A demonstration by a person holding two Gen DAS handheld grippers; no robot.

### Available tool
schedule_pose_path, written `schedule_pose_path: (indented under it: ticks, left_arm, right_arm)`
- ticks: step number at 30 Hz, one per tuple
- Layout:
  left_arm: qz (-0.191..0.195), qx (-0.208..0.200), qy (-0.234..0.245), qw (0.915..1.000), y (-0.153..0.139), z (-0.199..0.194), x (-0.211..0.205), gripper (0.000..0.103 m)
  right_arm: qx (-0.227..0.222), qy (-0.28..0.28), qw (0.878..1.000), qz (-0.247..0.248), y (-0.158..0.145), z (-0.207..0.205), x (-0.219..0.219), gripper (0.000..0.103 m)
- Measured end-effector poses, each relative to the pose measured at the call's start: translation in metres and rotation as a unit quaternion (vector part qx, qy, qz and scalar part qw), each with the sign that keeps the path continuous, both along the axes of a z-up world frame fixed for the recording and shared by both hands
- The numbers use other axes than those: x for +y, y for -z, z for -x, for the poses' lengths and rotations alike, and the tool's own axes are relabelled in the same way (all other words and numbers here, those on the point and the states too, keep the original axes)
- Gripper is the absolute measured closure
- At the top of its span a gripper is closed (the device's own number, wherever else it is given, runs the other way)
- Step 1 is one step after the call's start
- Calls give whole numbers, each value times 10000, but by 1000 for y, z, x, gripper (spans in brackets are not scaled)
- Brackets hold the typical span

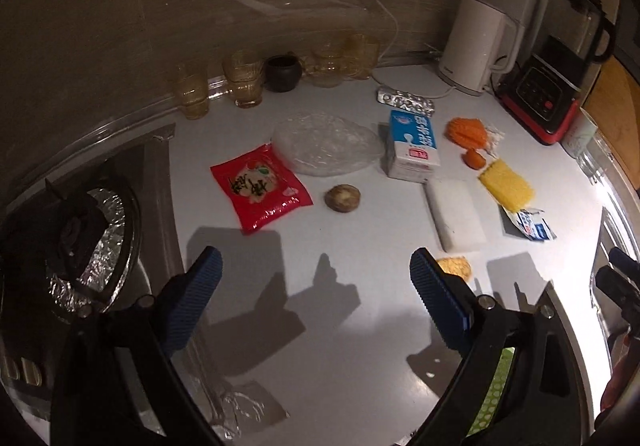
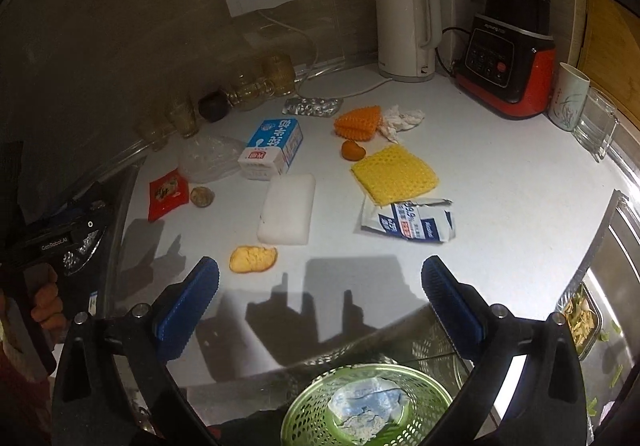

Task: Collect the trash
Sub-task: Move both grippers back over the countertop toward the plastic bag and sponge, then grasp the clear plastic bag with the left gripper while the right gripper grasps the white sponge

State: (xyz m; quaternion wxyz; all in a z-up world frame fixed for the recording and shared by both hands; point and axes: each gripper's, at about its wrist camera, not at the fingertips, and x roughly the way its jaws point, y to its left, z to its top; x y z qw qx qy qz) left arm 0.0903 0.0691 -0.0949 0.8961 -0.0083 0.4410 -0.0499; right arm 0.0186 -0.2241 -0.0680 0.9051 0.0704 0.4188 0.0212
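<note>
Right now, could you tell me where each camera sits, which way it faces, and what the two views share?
Left wrist: on the left tool, facing forward over the white counter, stove burner at its left; both blue fingers show, spread, and the right tool at the right edge.
Right wrist: on the right tool, above a green basket; both fingers show, spread, plus the left tool and hand.
Shared: milk carton, red packet, yellow mesh, kettle.
</note>
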Motion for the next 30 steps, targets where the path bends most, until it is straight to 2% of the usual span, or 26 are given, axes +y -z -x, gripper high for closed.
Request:
schedule_pose_path:
  ticks: [6,13,19,22,25,26,27,29,30]
  left_arm:
    - [-19,45,372,9993,18,-75,7,12]
    - [-22,306,878,9957,53,-158,-17,12]
    - [-98,596,1227,9906,83,-199,-41,12]
    - [-254,704,1342,9881,93,-211,-52,14]
    - [-416,837,1376,9861,102,-219,-59,28]
    - [-438,886,1369,9856,104,-221,-61,40]
    - [-462,976,1357,9849,107,-225,-62,46]
    - [-514,1108,1310,9838,111,-230,-61,72]
    - [-513,1076,1288,9845,111,-231,-60,76]
  right_arm:
    - [186,127,9997,-16,18,-54,25,2]
    - [560,504,9971,37,45,-104,37,2]
    - [808,739,9939,92,61,-125,39,2]
    - [910,820,9924,120,69,-132,38,2]
    - [1007,895,9908,112,76,-136,37,2]
    - [1039,920,9903,112,79,-138,37,2]
    - [1076,939,9897,107,82,-139,37,2]
    - [1134,976,9887,95,86,-141,37,2]
    - [1169,981,9882,86,89,-143,38,2]
